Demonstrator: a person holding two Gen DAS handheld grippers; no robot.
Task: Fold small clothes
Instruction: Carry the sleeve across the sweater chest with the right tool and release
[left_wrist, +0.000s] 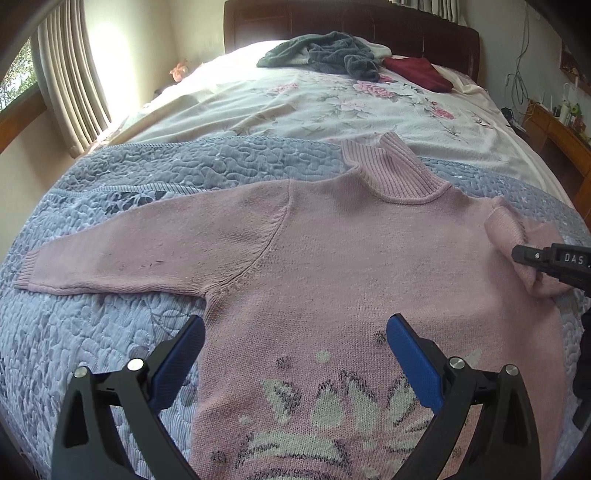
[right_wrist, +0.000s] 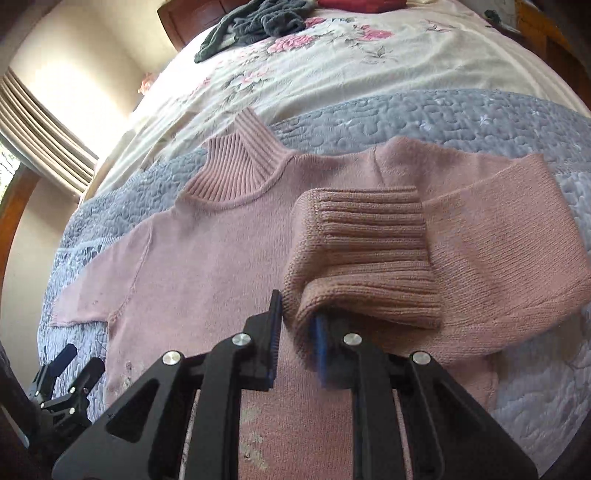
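Observation:
A pink knit sweater (left_wrist: 332, 236) with a ribbed turtleneck (left_wrist: 391, 170) and a pale flower pattern lies face up on the grey quilt (left_wrist: 92, 332). Its left sleeve (left_wrist: 122, 258) is stretched out flat. My left gripper (left_wrist: 295, 332) hovers open over the sweater's lower left side, holding nothing. My right gripper (right_wrist: 299, 314) is shut on the ribbed cuff (right_wrist: 362, 258) of the right sleeve, which is lifted and folded back over the sweater's body (right_wrist: 207, 266). In the left wrist view the right gripper (left_wrist: 517, 258) shows at the right edge, clamping the bunched sleeve (left_wrist: 509, 236).
Beyond the quilt lies a floral sheet (left_wrist: 332, 107), with a heap of grey-green clothes (left_wrist: 325, 55) and a dark red garment (left_wrist: 417, 74) near the wooden headboard (left_wrist: 332, 18). Curtains (left_wrist: 70, 81) hang at the left; a wooden shelf (left_wrist: 561, 129) stands right of the bed.

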